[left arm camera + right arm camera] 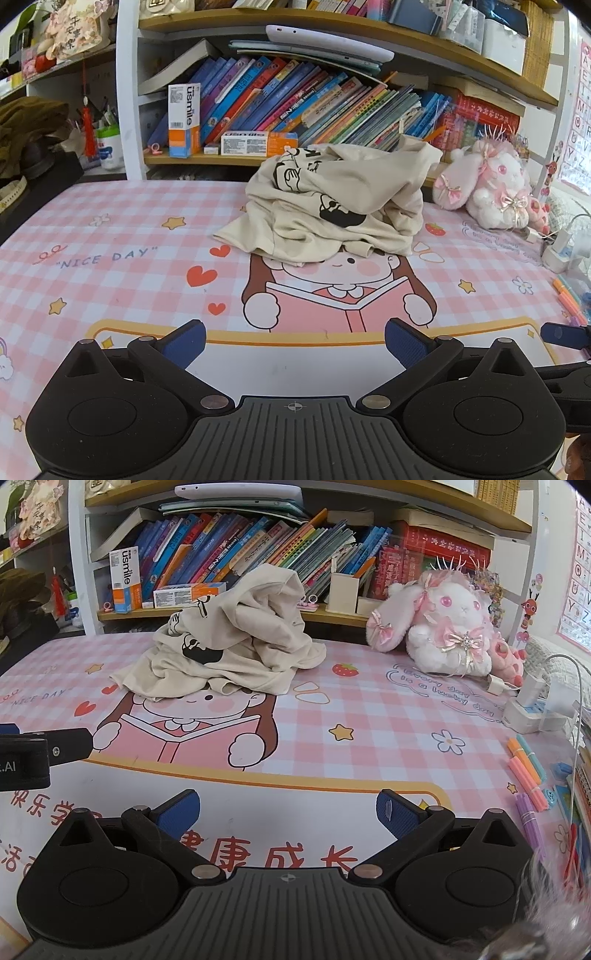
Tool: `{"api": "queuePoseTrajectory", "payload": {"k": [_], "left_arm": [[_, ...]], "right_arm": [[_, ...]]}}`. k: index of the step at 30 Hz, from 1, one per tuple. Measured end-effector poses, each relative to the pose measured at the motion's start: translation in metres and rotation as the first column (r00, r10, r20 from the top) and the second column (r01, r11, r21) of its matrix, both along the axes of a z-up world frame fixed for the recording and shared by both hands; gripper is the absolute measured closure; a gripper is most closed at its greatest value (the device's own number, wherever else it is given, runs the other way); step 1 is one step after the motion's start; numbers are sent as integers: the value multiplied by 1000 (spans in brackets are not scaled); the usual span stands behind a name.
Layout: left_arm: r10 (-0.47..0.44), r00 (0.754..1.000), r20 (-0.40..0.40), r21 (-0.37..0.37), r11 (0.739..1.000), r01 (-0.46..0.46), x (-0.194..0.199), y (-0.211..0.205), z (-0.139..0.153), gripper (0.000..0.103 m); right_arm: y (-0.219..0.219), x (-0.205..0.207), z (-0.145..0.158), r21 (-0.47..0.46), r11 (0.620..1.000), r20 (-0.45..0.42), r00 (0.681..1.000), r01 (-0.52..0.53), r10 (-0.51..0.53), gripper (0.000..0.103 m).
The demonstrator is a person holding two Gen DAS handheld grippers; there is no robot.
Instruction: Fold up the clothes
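Ahead, beyond both my tongs, the cream printed cotton shirt (332, 206) sits crumpled on the pink checked surface (122, 236). My left tongs (295, 341) and right tongs (288, 810) gape empty, well short of it, ready to reach.

Cream shirt (332, 206) with black cartoon print; pink-and-white checked surface (110, 206); white-and-pink plush rabbit (439, 627); blue gripper pads (404, 341)

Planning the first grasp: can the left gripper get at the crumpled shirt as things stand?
Probably yes. The left gripper is open, and only bare desk mat lies between it and the beige shirt. The right gripper sits off to the side, out of the path.
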State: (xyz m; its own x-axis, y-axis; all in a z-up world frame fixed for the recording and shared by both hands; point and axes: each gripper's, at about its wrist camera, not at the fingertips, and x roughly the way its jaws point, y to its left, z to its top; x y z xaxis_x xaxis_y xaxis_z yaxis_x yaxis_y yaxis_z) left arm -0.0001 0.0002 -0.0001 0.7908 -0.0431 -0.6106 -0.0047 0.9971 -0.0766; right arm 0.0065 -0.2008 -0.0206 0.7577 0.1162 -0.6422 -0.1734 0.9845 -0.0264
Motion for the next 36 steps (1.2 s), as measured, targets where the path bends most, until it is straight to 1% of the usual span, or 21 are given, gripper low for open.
{"api": "queuePoseTrajectory", "payload": {"k": [13,36], "left_arm": [[-7,1000,-20,-9,1000,7,1,2,-2,0],[9,1000,-25,-7,1000,-9,1,2,-1,0]], "right_arm": [[2,0,0,1,1000,-7,1000,3,-3,0],[3,1,-3,-1,1000,-15,1000,-16,16,0]]}}
